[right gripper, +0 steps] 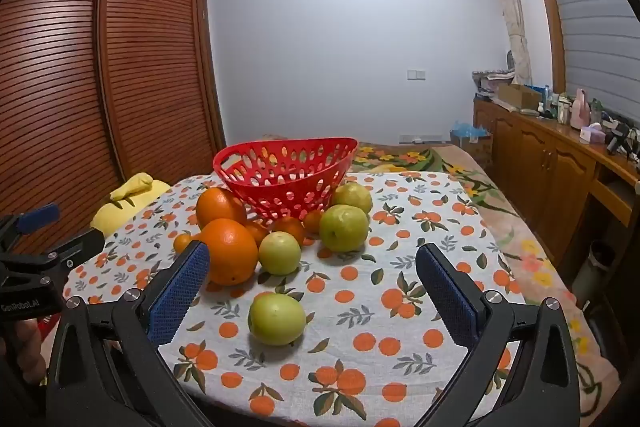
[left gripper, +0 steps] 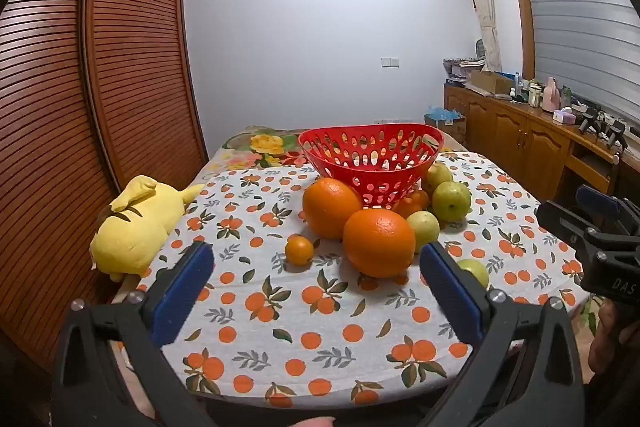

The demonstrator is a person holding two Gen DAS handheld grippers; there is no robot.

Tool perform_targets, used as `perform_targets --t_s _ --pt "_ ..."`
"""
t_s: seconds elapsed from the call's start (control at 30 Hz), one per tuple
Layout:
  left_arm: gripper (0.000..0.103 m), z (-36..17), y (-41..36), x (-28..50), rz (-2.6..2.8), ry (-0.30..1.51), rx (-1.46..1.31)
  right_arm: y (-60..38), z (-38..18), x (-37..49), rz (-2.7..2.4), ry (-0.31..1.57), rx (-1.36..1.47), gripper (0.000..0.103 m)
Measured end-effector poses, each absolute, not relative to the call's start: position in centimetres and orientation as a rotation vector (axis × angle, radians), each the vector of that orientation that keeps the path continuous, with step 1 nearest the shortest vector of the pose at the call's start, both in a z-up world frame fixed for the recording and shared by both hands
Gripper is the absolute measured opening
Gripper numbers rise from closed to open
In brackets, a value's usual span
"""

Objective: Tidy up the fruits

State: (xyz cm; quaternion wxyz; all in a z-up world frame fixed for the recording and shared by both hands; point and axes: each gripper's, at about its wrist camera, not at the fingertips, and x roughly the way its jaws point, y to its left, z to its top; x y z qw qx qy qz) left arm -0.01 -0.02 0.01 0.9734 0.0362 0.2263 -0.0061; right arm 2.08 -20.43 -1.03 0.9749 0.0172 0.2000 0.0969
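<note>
A red perforated basket (left gripper: 372, 157) (right gripper: 286, 167) stands empty at the far side of the table. In front of it lie two big oranges (left gripper: 379, 242) (right gripper: 230, 250), several small mandarins (left gripper: 299, 249) and several green apples (left gripper: 451, 201) (right gripper: 343, 227). One green apple (right gripper: 277, 318) lies apart, nearest me, straight ahead of my right gripper (right gripper: 312, 291), which is open and empty. My left gripper (left gripper: 316, 287) is open and empty, just short of the near big orange.
A yellow plush toy (left gripper: 136, 227) lies at the table's left edge. The orange-print tablecloth (left gripper: 320, 339) covers the table. A slatted wooden wardrobe (left gripper: 100, 87) stands left, a wooden sideboard (left gripper: 532, 135) with clutter right.
</note>
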Motion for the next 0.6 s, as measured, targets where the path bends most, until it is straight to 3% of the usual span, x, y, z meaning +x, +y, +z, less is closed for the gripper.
perform_targets --t_s 0.6 --pt "0.103 0.55 -0.13 0.13 -0.014 0.450 0.065 -20.61 -1.01 2.01 0.196 0.396 0.035 0.103"
